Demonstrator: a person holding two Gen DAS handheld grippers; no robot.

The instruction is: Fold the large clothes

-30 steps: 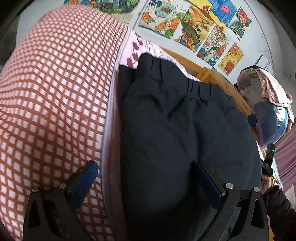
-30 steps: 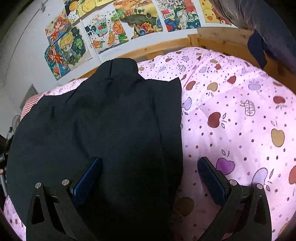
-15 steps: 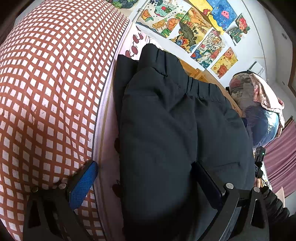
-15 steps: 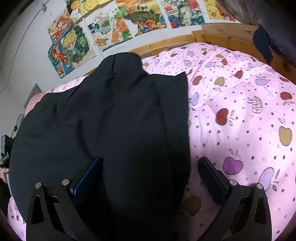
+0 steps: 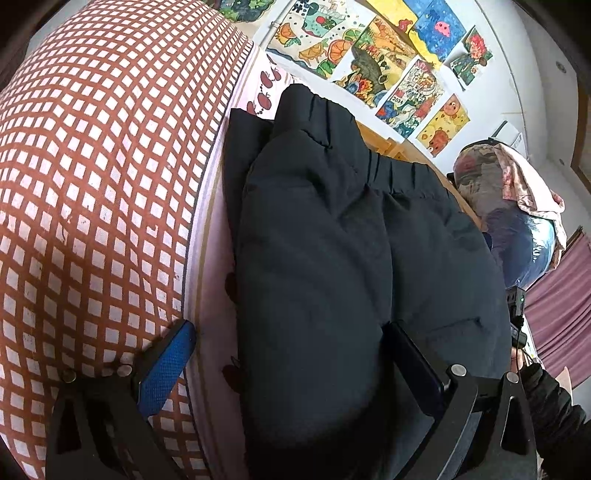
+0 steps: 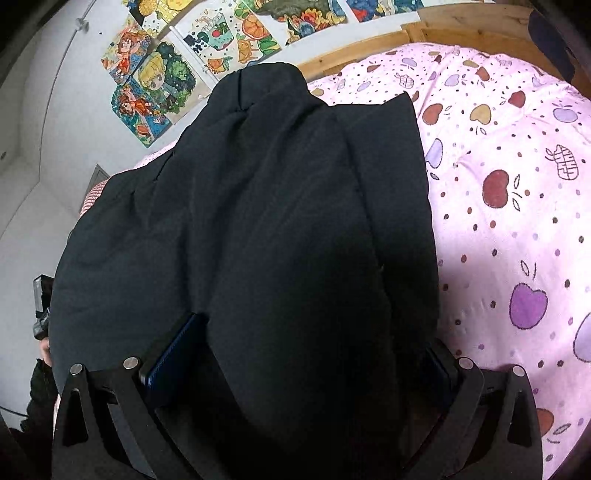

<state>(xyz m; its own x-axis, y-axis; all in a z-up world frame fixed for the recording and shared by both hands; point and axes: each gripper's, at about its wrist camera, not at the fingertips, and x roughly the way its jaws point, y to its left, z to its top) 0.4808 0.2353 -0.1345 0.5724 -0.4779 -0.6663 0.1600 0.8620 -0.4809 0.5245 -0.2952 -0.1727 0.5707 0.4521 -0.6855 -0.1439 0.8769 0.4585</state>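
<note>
The left gripper (image 5: 291,363) is standing spread and unclenched, straddling the black trousers' (image 5: 332,258) edge lying along the bed (image 6: 517,184) beside the checked pillow (image 5: 92,184). The right gripper (image 6: 306,354) is gaping likewise around a thick fold; closing now risks pinching uneven layers.

Matt, dark cloth with a gathered waistband is seen in the trousers (image 5: 332,258). Soft printed cotton is shown by the pink bedcover (image 6: 517,166), woven check cloth by the pillow (image 5: 92,184), bare wood by the bedframe (image 6: 443,29).
</note>
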